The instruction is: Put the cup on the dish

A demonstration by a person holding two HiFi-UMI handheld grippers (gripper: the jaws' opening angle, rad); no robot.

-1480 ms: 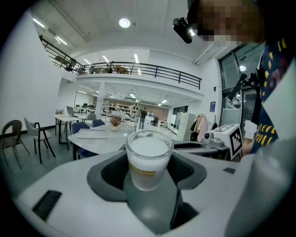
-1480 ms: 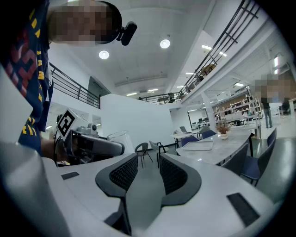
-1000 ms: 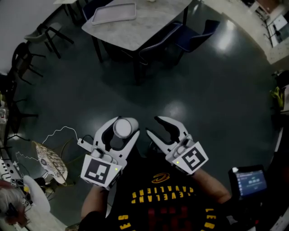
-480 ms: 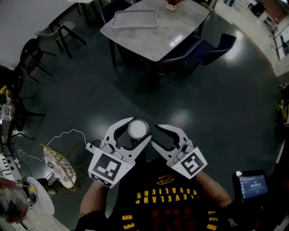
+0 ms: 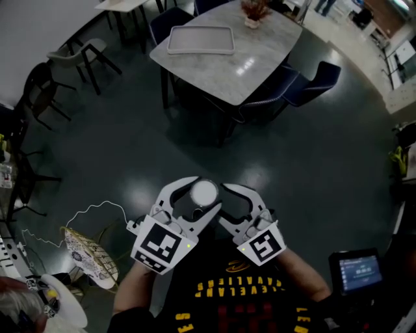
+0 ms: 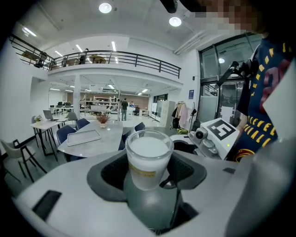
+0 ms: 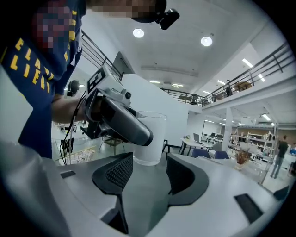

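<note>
The left gripper (image 5: pixel 201 196) has its jaws spread wide and pressed on the sides of the cup (image 6: pixel 147 157), which stands upright between the pads with its rim above them. The right gripper (image 7: pixel 150 173) has just been opening its jaws. They now stand wide with nothing between them, and the cup sits just past their tips.

The step in hand looks like carrying the cup to the table (image 5: pixel 260 58), far ahead of both sets of jaws. The tray (image 5: pixel 200 40) on that table is probably the dish meant. To do it well:
- Hold the squeeze even and the jaws level so the cup does not tip or slide down between the pads
- Keep the right jaws off the cup, since their tips are near enough to knock it
- Bring the cup over a bare part of the tray, lower it until its base sits flat, and only then let the left jaws part

Count:
- One cup
- Two grippers
- One tray
- One table carrying the tray
- One plant (image 5: pixel 255 9) on that table beyond the tray
- At least three dark blue chairs (image 5: pixel 317 77) around the table
</note>
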